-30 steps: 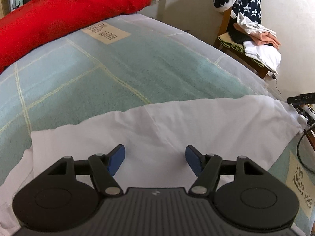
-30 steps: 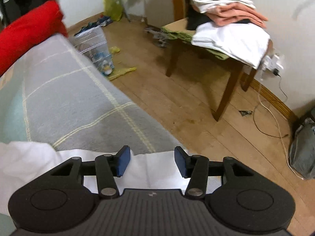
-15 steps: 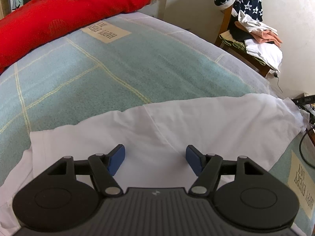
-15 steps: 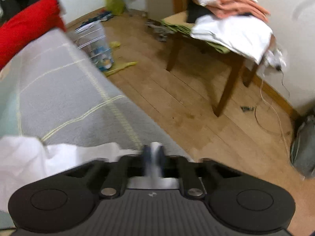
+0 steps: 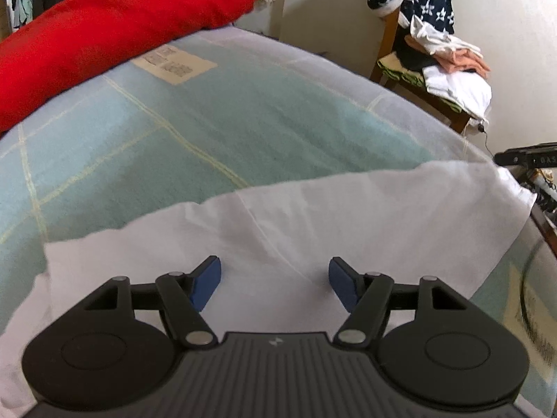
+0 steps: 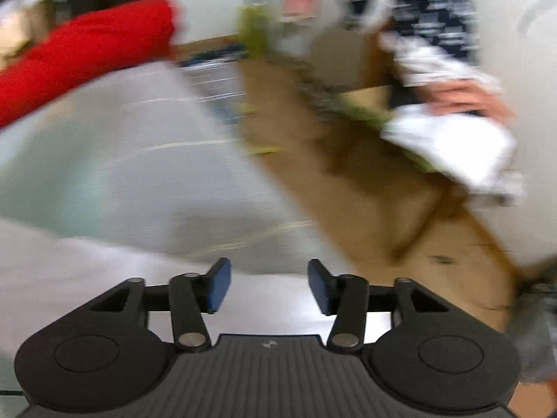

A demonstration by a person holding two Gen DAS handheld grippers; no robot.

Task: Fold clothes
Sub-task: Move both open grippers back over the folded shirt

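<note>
A white cotton garment (image 5: 313,216) lies spread across the pale green checked blanket of the bed (image 5: 174,132), directly beneath and ahead of both pairs of tongs, with a soft crease running through its middle. The left tongs (image 5: 275,278) hover just above the cloth, blue pads standing wide apart with nothing between them but the fabric below; they grip nothing. The right tongs (image 6: 266,287), seen through heavy blur, are opening, their pads apart over the white cloth's edge at the side of the bed; no fabric appears pinched between them. This looks like a pause between folds: an edge has been let go and the garment is laid out, only partly folded. The next move probably calls for both tongs to come down on a free edge or corner, close firmly on the thin cloth, and carry it across. Beyond the tongs lie a long red cushion (image 5: 115,24) and, to the right, a wooden chair heaped with clothes (image 5: 449,76).
</note>
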